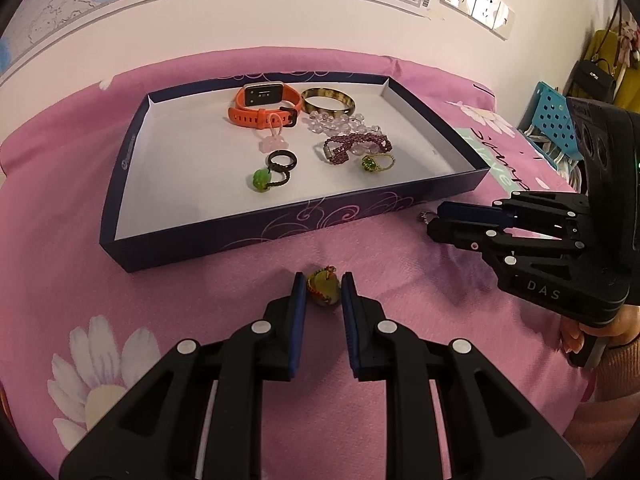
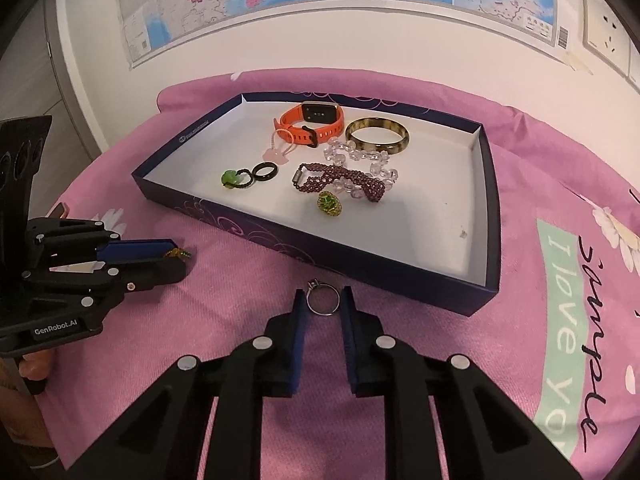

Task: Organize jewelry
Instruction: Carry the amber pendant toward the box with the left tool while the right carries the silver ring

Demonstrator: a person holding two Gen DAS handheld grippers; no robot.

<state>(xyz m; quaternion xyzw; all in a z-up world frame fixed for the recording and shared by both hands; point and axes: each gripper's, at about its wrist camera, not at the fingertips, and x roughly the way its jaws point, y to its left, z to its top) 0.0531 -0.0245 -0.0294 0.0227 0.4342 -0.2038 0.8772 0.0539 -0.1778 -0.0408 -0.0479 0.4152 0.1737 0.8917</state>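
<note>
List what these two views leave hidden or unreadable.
- Pendant, left view: its sides are hidden by the left gripper pads.
- Same pendant, right view: mostly hidden behind the gripper's fingers.
- Silver ring, left view: nearly all hidden behind the right gripper.
- Tray logo: too small.

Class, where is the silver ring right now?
In the right wrist view, the silver ring lies on the pink cloth between the right tool's fingers, just before the tray.
</note>
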